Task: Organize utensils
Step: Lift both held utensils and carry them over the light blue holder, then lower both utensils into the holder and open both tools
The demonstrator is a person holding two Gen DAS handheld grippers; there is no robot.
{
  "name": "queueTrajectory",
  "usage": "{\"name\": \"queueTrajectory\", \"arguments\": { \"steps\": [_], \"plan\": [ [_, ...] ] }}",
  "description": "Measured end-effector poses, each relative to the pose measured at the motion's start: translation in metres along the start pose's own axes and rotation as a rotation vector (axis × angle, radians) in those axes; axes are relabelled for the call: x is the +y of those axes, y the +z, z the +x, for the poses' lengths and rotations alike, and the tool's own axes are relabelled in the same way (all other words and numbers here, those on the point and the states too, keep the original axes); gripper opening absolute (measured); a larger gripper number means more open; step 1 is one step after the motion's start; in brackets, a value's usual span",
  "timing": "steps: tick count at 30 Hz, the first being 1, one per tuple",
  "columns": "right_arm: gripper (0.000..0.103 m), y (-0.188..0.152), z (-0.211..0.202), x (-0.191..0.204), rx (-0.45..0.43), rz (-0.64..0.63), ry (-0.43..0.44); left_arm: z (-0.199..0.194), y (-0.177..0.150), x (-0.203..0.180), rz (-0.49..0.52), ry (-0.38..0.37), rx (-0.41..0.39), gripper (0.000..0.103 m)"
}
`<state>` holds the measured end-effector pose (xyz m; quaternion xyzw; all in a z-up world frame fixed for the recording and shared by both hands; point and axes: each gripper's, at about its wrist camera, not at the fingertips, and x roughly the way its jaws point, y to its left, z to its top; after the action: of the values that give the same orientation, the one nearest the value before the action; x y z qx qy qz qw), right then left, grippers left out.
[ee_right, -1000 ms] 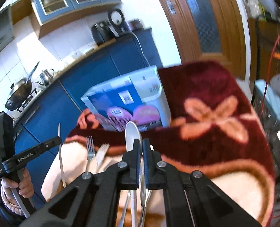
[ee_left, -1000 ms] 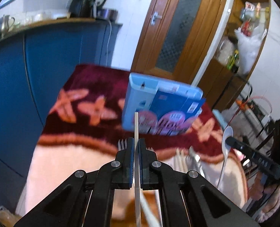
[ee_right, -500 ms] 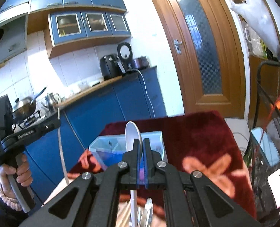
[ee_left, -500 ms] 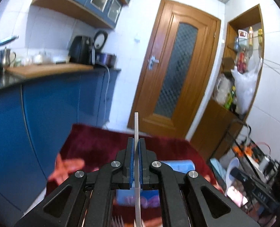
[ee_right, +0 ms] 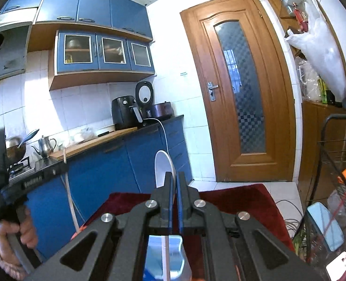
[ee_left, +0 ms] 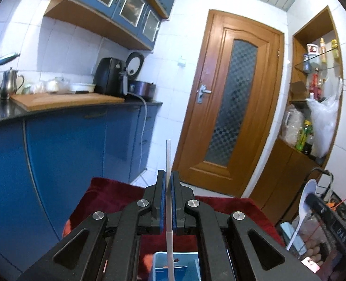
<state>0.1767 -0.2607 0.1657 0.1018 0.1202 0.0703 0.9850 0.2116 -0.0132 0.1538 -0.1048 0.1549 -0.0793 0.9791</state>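
1. The box (ee_left: pixel 176 265) sits on the cloth (ee_left: pixel 109 201), directly below your left gripper (ee_left: pixel 169 175).
2. A stick (ee_left: pixel 169 164) stands upright between that gripper's fingers, above the box.
3. Your right gripper (ee_right: pixel 174 178) holds the spoon (ee_right: pixel 162 168) right of the box.
4. The door (ee_left: pixel 229 107) stands behind the box; the counter (ee_left: pixel 63 103) lies to its left.

White chopstick (ee_left: pixel 168 161) upright, pointing 12 o'clock. White spoon (ee_right: pixel 163 168) upright, bowl at 12 o'clock. Blue box (ee_left: pixel 175 261) at 6 o'clock.
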Motion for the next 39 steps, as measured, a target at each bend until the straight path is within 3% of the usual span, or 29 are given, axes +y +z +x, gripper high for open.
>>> {"name": "queueTrajectory", "arguments": {
  "steps": [6,13,22,27,29,31,33,39],
  "plan": [
    [0.005,-0.009,0.02,0.007,-0.01,-0.044,0.009,0.012,-0.011,0.006,-0.032,0.032,-0.045,0.004],
    [0.005,-0.029,0.028,0.014,0.03,-0.14,0.022,0.01,-0.035,-0.005,0.023,0.036,-0.072,0.004],
    [0.005,-0.053,0.037,0.018,0.132,-0.204,0.029,0.012,-0.057,-0.012,0.102,-0.057,0.055,0.004],
    [0.006,-0.057,0.038,0.016,0.199,-0.156,0.056,0.01,-0.062,-0.012,0.117,-0.068,0.115,0.006],
    [0.013,-0.056,0.036,0.014,0.213,-0.129,0.066,0.007,-0.064,-0.012,0.133,-0.065,0.131,0.013],
    [0.03,-0.054,0.031,0.013,0.213,-0.11,0.072,0.004,-0.064,-0.013,0.146,-0.064,0.147,0.022],
    [0.032,-0.05,0.024,0.013,0.214,-0.093,0.08,-0.001,-0.064,-0.013,0.153,-0.066,0.153,0.029],
    [0.033,-0.039,0.003,0.012,0.207,-0.058,0.079,-0.026,-0.058,-0.011,0.154,-0.085,0.163,0.03]
  ]
}}
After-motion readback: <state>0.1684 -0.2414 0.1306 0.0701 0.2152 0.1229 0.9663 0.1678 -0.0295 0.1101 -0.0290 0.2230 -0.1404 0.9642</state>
